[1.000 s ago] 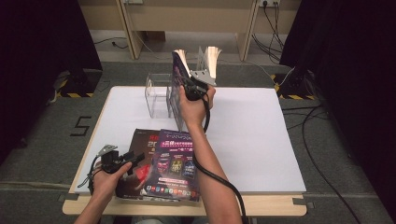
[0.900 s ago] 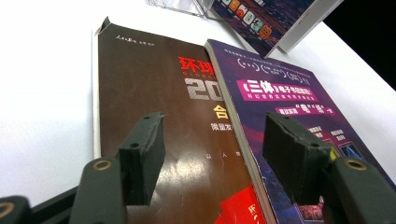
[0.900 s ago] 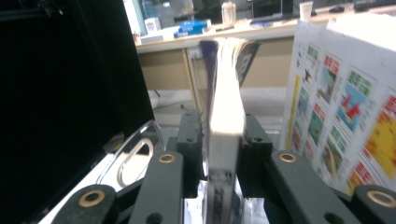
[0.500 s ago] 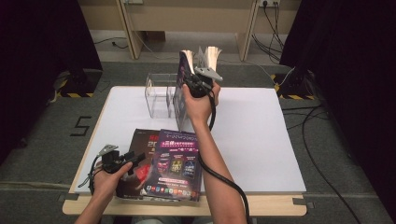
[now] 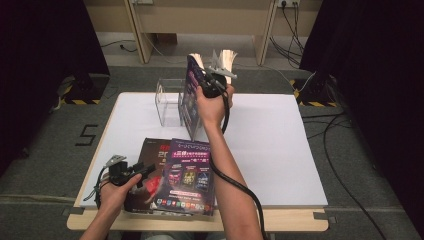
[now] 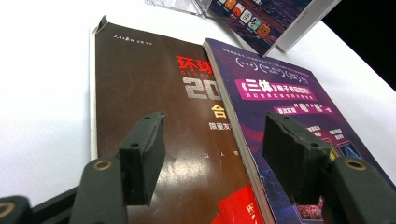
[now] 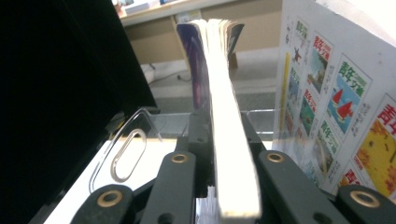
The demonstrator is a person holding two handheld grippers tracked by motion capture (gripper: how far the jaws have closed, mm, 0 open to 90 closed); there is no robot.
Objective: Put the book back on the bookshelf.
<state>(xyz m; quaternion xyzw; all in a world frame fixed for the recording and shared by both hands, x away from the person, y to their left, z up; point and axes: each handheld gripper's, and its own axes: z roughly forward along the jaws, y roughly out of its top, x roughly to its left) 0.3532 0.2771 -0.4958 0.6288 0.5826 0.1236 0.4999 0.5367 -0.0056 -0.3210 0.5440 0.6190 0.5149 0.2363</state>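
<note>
A: While the table (image 5: 280, 150) carries two flat books (image 5: 172, 175), where's the third?
B: Book (image 7: 229, 140) upright at the clear holder (image 5: 167, 100), right gripper (image 5: 212, 82) just closing, clamping it. Left gripper (image 6: 210, 149) unclenched over the flat books.

Two mags (image 5: 172, 175) on table (image 5: 270, 145), holder (image 5: 169, 100) behind.

**What I count on my table**

I count three magazines: a brown magazine (image 5: 150, 165) and a purple magazine (image 5: 189, 172) lying flat at the near edge, and a third magazine (image 5: 192, 95) standing on edge at the far side. I see one clear plastic rack (image 5: 167, 100) beside that third one. One white-topped table (image 5: 270, 145) carries everything. I hold two grippers, one per hand.
</note>
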